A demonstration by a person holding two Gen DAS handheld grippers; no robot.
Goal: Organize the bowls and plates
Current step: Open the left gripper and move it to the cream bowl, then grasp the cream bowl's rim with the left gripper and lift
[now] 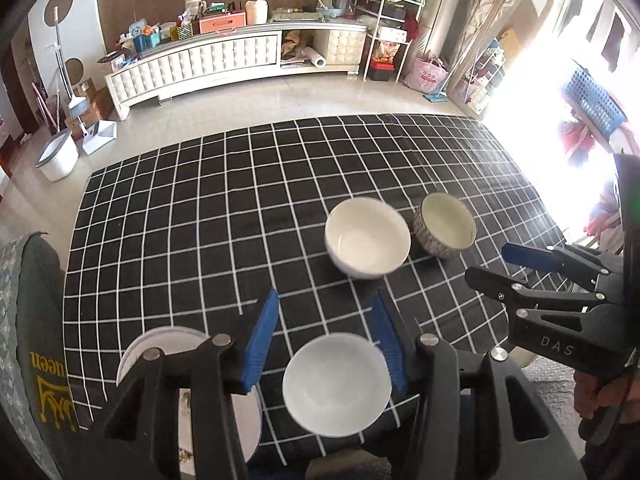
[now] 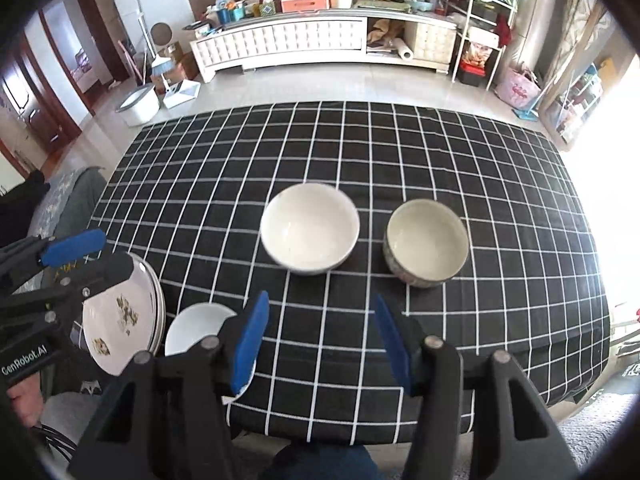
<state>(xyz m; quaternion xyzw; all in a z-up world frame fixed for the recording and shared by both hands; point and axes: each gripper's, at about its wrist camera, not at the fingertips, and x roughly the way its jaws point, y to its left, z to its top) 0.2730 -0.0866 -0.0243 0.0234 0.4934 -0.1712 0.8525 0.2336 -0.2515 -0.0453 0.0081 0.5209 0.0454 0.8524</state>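
A plain white bowl stands near the table's front edge, seen below and between the blue pads of my left gripper. That gripper hangs open above it without touching. Left of it lies a stack of plates, the top one with a floral print. Farther out stand a larger white bowl and a patterned bowl, side by side and apart. My right gripper is open and empty over bare cloth, in front of those two bowls. The right wrist view also takes in the small bowl and the left gripper.
The table wears a black cloth with a white grid. A grey cushion with gold lettering sits at its left front corner. Beyond the table are tiled floor, a white bucket and a long white cabinet.
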